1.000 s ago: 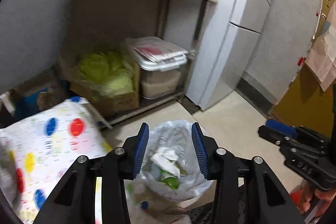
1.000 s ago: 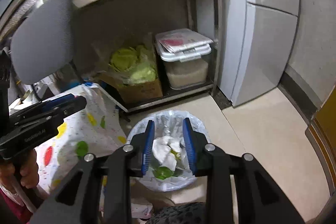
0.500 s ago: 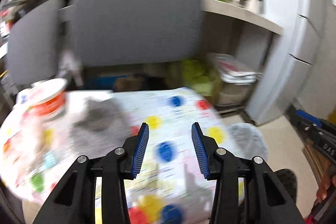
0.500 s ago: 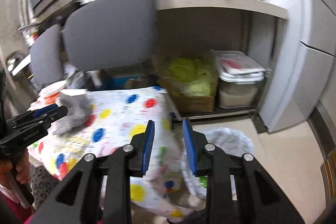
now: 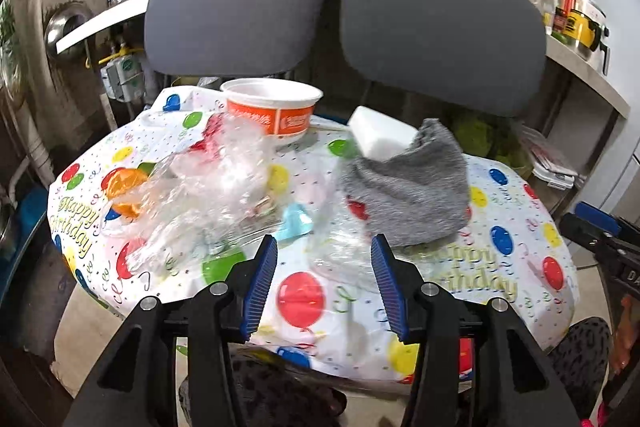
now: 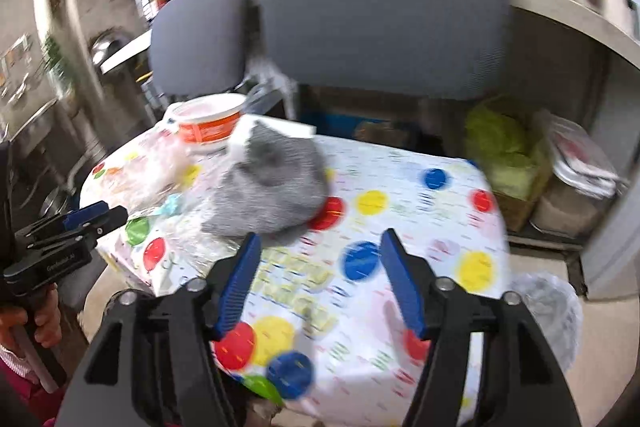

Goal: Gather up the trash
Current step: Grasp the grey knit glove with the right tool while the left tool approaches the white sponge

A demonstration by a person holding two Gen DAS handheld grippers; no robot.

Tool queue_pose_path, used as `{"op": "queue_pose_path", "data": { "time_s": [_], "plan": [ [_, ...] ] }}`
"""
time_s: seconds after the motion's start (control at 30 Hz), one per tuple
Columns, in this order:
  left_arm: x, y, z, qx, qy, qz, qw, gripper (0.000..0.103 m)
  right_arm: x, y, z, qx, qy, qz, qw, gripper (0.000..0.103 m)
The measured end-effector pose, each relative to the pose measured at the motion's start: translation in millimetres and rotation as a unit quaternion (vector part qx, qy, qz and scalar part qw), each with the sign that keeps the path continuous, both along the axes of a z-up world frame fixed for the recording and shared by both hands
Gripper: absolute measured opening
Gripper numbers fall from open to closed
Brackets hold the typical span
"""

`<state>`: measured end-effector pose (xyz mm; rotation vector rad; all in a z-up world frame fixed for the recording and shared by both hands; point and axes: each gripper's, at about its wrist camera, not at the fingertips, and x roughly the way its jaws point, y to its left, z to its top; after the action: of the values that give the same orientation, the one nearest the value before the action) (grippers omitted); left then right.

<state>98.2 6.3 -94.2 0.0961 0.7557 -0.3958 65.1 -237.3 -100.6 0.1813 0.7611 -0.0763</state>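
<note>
two grey chair backs (image 5: 440, 27) stand behind the counter (image 5: 500, 291) in its balloon-print cloth. behind the grey cloth (image 5: 412, 195) sits a white block (image 5: 380, 139); left of the cloth lie crumpled clear plastic (image 5: 208, 187) and an orange tub (image 5: 272, 111). left gripper (image 5: 324, 283) and right gripper (image 6: 320, 279) hover near the cloth, jaws just opening, both wide apart and empty.

Table (image 5: 500, 291) centre. On it: cup (image 5: 272, 111) at 11 o'clock, plastic wrap (image 5: 200, 195) at 9, sock (image 5: 412, 199) at 2 over sponge (image 5: 376, 135). Two chairs (image 5: 440, 39) behind at 12.
</note>
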Motion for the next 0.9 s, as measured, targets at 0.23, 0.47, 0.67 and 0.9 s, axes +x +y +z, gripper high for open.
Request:
{"op": "queue_pose_path", "data": {
  "time_s": [0.23,0.47,0.67,0.9],
  "plan": [
    [21.9,3.1,-15.0,-0.004,0.004,0.013,0.9999,0.061,54.8,20.1,-25.2,-0.01,0.015,0.045,0.999,0.078],
    [45.0,-9.4,-25.2,-0.002,0.006,0.011,0.9999,0.061,95.6,15.4,-51.0,-0.006,0.036,0.062,0.997,0.086],
    [60.6,-19.8,-29.0,-0.001,0.008,0.005,1.0,0.061,119.3,13.9,-67.6,-0.011,0.054,0.071,0.996,0.086],
    [60.1,-28.7,-25.8,0.002,0.01,-0.004,0.9999,0.061,109.2,19.6,-62.1,-0.021,0.056,0.082,0.995,0.049]
  ]
}}
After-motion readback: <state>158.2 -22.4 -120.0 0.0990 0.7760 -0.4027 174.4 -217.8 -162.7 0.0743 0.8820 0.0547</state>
